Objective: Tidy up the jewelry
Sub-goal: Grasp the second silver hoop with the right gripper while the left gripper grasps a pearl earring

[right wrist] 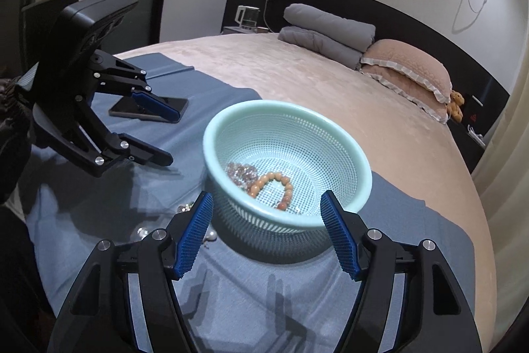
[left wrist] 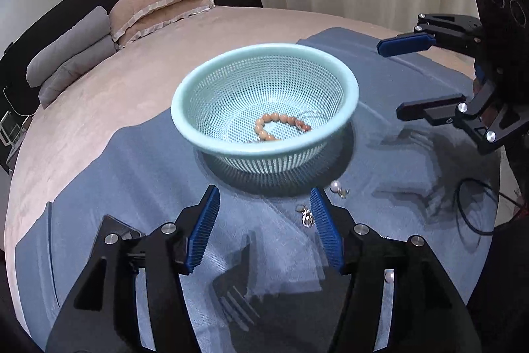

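A mint green mesh basket stands on a blue cloth on the bed. Inside it lie an orange bead bracelet and a clear crystal bracelet. Pearl earrings and a small silver piece lie on the cloth just in front of the basket; they also show in the right wrist view. My left gripper is open and empty, near the silver piece. My right gripper is open and empty, just before the basket's near rim.
A black phone lies on the cloth behind the left gripper. Grey and pink pillows sit at the head of the bed. Another pearl lies by the left gripper's right finger. A black cable runs at the bed's edge.
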The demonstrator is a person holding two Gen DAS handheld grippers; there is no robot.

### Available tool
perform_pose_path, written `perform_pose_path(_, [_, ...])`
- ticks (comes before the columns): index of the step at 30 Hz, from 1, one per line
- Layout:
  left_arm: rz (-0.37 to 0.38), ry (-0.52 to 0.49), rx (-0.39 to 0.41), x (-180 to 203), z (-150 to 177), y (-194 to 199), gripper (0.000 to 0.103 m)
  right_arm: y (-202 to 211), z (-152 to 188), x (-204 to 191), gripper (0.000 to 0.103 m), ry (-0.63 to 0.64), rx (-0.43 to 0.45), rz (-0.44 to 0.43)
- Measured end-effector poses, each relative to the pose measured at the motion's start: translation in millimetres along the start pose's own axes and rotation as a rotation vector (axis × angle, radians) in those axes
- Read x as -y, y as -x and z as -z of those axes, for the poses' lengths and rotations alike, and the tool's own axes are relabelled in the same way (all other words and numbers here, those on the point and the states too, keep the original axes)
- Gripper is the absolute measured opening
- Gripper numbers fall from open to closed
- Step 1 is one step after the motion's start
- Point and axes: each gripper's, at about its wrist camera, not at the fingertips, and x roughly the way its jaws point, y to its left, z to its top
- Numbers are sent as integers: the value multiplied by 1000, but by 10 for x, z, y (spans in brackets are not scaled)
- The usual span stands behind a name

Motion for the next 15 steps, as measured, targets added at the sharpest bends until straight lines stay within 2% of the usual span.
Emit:
perform_pose_path(4, [13, -28, -25, 118, 259, -45, 60, 94, 200, -110, 64, -19, -3, -59])
perform_pose_path(9, [93, -25, -22, 269, 523, -54, 61, 122, 484, -390, 64, 5, -28, -200])
perform_pose_path(15, [167, -81, -15, 504, 683, -24, 61, 38, 705, -668, 65, 31, -74, -339])
